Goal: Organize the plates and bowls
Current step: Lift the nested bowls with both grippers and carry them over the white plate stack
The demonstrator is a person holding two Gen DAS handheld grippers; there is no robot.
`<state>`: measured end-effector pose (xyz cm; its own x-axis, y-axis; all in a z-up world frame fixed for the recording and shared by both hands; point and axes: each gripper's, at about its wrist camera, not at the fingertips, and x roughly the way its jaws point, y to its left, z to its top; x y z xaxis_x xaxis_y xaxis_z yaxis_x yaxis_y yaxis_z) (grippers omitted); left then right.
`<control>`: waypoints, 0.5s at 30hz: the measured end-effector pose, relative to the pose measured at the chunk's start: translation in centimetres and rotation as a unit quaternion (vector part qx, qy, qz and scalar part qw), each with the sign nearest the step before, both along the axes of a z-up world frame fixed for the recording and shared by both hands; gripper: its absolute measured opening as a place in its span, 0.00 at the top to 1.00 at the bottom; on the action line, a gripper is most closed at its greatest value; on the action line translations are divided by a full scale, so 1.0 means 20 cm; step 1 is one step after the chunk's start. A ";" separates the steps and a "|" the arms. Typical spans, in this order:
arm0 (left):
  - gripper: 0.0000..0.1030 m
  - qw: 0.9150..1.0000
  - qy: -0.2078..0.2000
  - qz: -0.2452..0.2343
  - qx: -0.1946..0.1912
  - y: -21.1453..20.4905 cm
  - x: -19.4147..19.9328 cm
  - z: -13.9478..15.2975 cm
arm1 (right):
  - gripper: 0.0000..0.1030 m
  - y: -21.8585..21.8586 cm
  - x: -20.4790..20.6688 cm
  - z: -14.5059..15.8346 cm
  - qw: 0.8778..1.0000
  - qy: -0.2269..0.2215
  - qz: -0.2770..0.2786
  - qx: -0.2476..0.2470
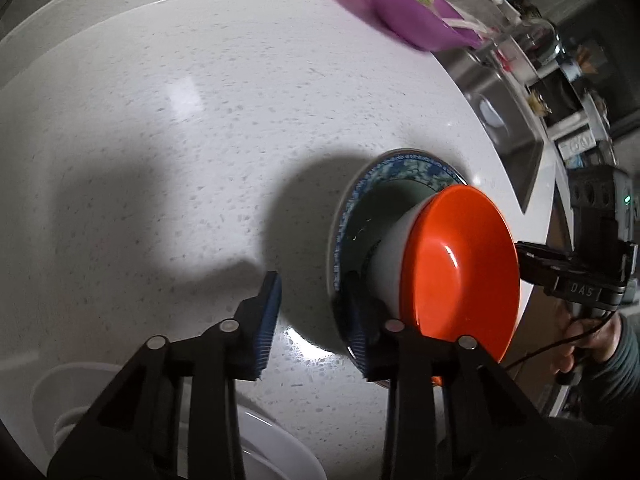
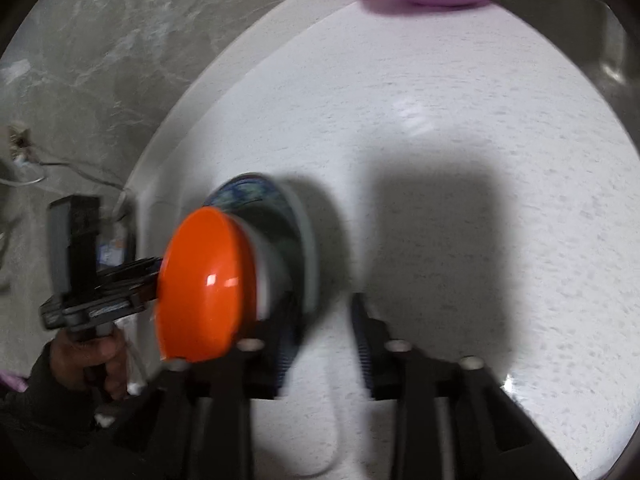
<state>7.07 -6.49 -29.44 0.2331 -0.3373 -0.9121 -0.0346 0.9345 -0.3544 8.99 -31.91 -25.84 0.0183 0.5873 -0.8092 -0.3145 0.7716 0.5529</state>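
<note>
1. Target: one blue-patterned plate (image 1: 400, 168) flat on the surface (image 1: 200, 120), with one orange bowl (image 1: 460, 264) standing upright on its middle. The bowl is orange inside and white outside.
2. Key relation: in the left wrist view the plate lies to the right of my left gripper (image 1: 312, 292). Its near rim is right at the right-hand pad, while the other pad stands off over bare surface.
3. My right gripper (image 2: 324, 308) sits at the opposite rim, and in its own view the plate is to its left. The two are about equally near, one on each side.
4. Axis: the plate is round, so it has no long axis. What matters is the rim edge, which runs roughly along the line of my fingers on both sides.
5. Left jaws: spread, nothing pinched. The rim is not clamped between the pads.
6. Right jaws: the frame is smeared. I read them as drawn closed and holding nothing, with only a strip of surface showing between the pads and the rim against the left-hand one.
7. Judgement: a two-sided lift needs each rim seated between the pads first. The loose bowl could slide if the plate tips.
8. Count:
   - patterned plates, one;
   - orange bowls, one;
   - purple bowl (image 1: 408, 12), one, far off near the sink (image 1: 504, 128), with something in it;
   - white dishes (image 1: 272, 452), apparently two at the near edge, mostly hidden. I cannot tell whether they are plates or bowls.
</note>
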 end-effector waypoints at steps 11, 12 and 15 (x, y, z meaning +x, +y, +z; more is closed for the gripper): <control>0.94 0.999 0.029 -0.010 -0.025 -0.06 0.06 -0.02 | 0.91 0.02 0.04 -0.01 0.997 0.051 -0.061 -0.006; 0.94 0.999 0.031 -0.006 -0.028 -0.05 0.06 -0.02 | 0.91 0.02 0.05 -0.01 0.996 0.056 -0.067 -0.009; 0.95 0.998 0.041 0.003 -0.039 -0.03 0.07 -0.02 | 0.91 0.03 0.06 -0.01 0.995 0.063 -0.072 -0.018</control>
